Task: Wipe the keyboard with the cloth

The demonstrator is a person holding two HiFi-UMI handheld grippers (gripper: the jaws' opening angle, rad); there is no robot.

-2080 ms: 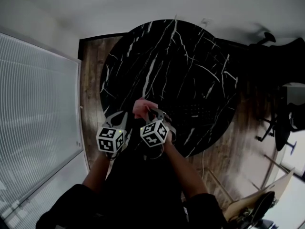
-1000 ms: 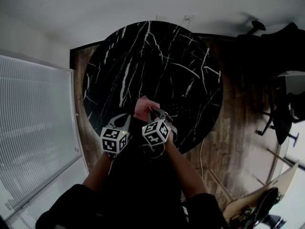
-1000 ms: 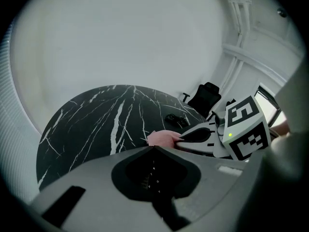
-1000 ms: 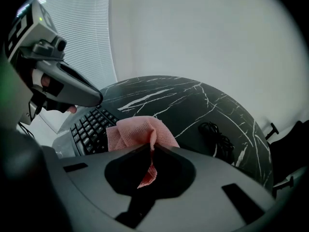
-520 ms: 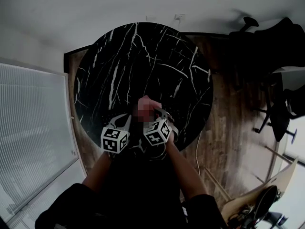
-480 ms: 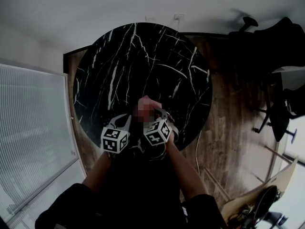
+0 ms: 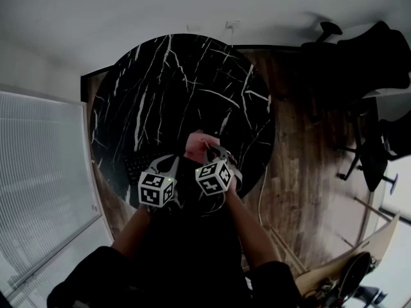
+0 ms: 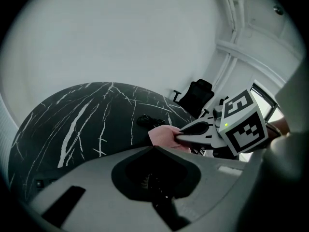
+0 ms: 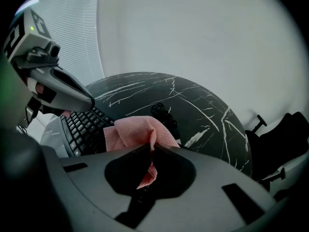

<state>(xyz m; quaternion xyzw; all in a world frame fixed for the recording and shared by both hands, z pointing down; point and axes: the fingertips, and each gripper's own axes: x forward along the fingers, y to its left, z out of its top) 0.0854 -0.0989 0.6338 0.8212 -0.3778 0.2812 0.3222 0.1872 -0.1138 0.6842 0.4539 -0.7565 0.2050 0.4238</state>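
Right gripper (image 9: 149, 148): clenched on the cloth (image 9: 137, 129) — I see pink fabric pinched at the jaw seam, a tail hanging below and a bunch bulging out in front.
Left gripper (image 8: 155, 149): I read the jaws as drawn together. A few pale key-like marks show in the dark gap under them, and I cannot tell whether anything is gripped.
Both grippers: side by side at the table's near edge, just beside each other.
Cloth position: held over the near edge, just beside the keyboard's right end.
Keyboard (image 9: 84, 124): black, at the near-left edge of the table (image 7: 192, 76), under the left gripper's tip.
Cord (image 9: 161, 111): a dark coil past the cloth, toward the table's middle.
Far: wood floor (image 7: 302, 146), a black chair (image 8: 195, 95) past the table's far-right edge — a blind (image 7: 38, 185) off to the left.
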